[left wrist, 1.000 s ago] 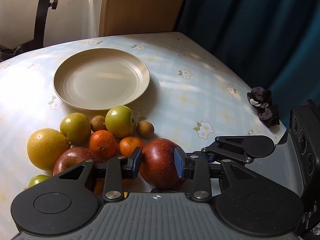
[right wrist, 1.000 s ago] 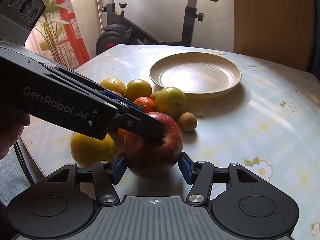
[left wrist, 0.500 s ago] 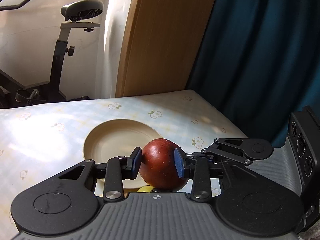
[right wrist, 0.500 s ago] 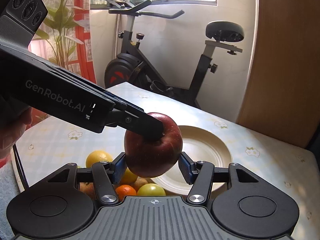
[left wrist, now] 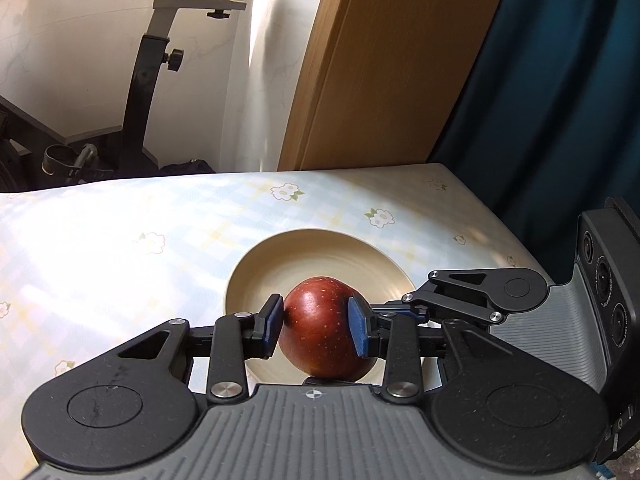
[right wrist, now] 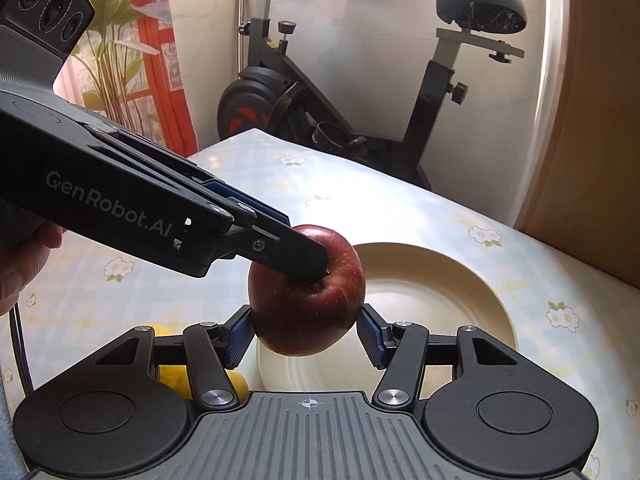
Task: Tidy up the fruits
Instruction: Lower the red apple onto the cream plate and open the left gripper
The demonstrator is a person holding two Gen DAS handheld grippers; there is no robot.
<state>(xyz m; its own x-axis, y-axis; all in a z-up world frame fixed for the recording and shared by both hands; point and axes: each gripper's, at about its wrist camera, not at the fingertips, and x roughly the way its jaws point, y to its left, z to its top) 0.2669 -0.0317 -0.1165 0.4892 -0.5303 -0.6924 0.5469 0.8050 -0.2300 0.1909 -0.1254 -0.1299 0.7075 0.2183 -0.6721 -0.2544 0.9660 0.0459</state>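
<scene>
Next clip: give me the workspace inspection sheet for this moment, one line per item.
Surface: table under a floral checked cloth.
Job's things: red apple held above the beige plate; yellow fruit partly hidden.
Clutter: nothing seen.
Grippers: left gripper clamps the apple; right gripper, pads at its sides, contact unclear.
Cables: black cable at table edge.
Surroundings: exercise bike, wooden panel, blue curtain, plant.

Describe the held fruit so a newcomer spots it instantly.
On the flower-print table, find the beige plate. Over it, the left tongs clamp a dark red apple: the only red fruit in view, unlike the yellow fruit beside the plate.
</scene>
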